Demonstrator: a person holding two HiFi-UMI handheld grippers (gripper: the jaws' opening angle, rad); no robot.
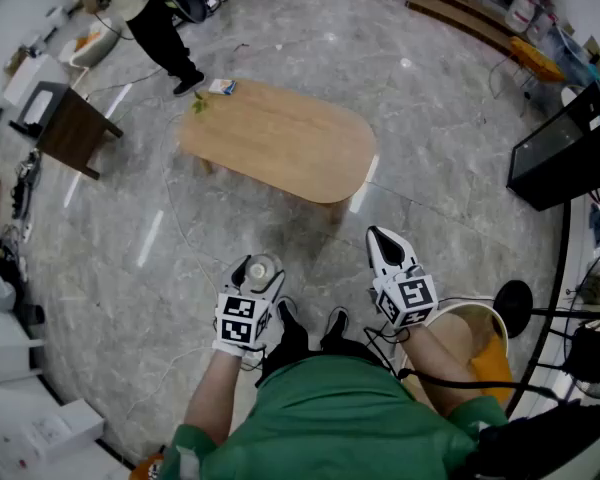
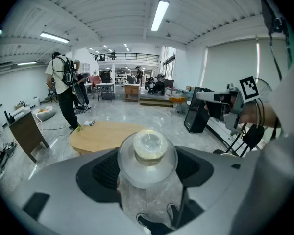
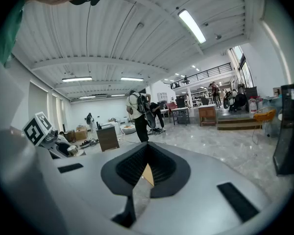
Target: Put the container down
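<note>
While the wearer stands on the grey floor (image 1: 430, 88), a dark side table (image 1: 72, 128) sits at the far left, well apart from everything else. Just right of it, a person (image 1: 160, 23) in dark trousers stands at the far end of the room. A small blue-and-white pack (image 1: 222, 86) lies near that person's foot, just beyond the left end of a long, round-ended wooden table (image 1: 280, 138). The table top is bare apart from a green scrap (image 1: 198, 105) at its far left edge.

Near the wearer, the left gripper (image 1: 261, 272) is clamped on the container (image 1: 261, 265), a clear jar with a round knobbed lid. In the left gripper view the container (image 2: 148, 148) stands upright between the widely spread jaws, both dark pads (image 2: 105, 173) against its sides. It is held above the floor, short of the table's near edge.

To the right, the right gripper (image 1: 388, 240) has its jaws brought together at the tips. The right gripper view shows nothing between them, only floor through the slit behind the tips (image 3: 147, 144).

At the far right stands a black box (image 1: 565, 148).
</note>
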